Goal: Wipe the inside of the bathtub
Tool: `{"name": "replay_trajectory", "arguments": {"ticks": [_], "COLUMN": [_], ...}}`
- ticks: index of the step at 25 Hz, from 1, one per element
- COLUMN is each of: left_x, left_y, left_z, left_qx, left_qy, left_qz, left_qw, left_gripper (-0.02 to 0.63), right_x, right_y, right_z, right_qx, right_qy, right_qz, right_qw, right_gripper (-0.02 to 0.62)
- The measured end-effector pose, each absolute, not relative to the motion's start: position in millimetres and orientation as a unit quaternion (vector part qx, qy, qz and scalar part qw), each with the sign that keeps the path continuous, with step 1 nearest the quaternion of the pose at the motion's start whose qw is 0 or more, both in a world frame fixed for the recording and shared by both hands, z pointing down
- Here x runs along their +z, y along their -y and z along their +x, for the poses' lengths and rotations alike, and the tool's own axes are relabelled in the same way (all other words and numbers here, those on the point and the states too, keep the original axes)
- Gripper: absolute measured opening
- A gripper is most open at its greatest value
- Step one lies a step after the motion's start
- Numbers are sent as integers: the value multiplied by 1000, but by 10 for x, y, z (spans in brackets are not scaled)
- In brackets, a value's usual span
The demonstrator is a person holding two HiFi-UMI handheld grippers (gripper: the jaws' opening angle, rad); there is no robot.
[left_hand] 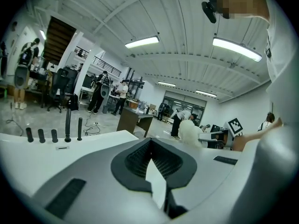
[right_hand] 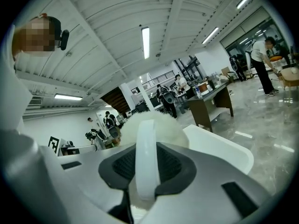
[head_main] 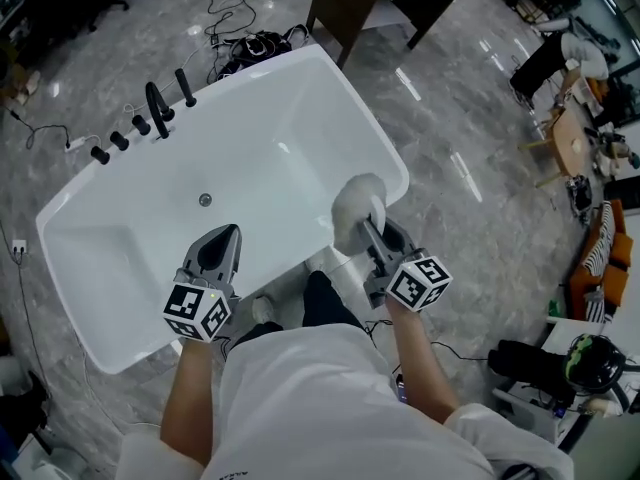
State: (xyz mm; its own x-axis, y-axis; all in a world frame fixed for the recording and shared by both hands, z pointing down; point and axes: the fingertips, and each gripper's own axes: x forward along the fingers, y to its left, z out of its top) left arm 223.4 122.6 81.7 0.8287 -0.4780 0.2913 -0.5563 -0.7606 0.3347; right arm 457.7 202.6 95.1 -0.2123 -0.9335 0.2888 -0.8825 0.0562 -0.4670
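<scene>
The white bathtub (head_main: 262, 138) lies slantwise below me, dry-looking, with a drain (head_main: 205, 199) in its floor and black taps (head_main: 155, 108) on its far rim. My right gripper (head_main: 372, 230) is shut on the white handle (right_hand: 145, 157) of a fluffy white brush (head_main: 356, 208). The brush head hangs over the tub's near right rim, and I cannot tell whether it touches it. My left gripper (head_main: 226, 234) is shut and holds nothing, tips over the tub's near inner wall. From the left gripper view, the brush head (left_hand: 189, 132) shows to the right of the left gripper (left_hand: 150, 143).
A dark desk (head_main: 370, 3) stands beyond the tub's far corner. Cables and a power strip (head_main: 240, 48) lie on the marble floor behind the taps. Chairs and tables (head_main: 570, 138) crowd the right side. A black bag (head_main: 530, 363) sits by my right elbow. My feet (head_main: 264, 310) touch the tub's near side.
</scene>
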Motion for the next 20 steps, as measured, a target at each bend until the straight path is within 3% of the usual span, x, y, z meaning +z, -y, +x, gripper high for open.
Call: {"name": "replay_trajectory", "arguments": {"ticks": [8,20], "left_x": [1040,1424], "left_y": [-620,322], "left_z": [3018,3751], "left_qx": [121,136], "left_qy": [316,374], "left_qz": [915,893], "left_qw": [222,210], "left_gripper": [6,6], "right_x": [1399,2432], "right_y": [-984,528], "right_z": [5194,5889], "right_qx": [-308,-356], "right_qy": [-762,-771], "right_qz": [-570,-522], "right_qw": [20,74], "right_gripper": [94,94]}}
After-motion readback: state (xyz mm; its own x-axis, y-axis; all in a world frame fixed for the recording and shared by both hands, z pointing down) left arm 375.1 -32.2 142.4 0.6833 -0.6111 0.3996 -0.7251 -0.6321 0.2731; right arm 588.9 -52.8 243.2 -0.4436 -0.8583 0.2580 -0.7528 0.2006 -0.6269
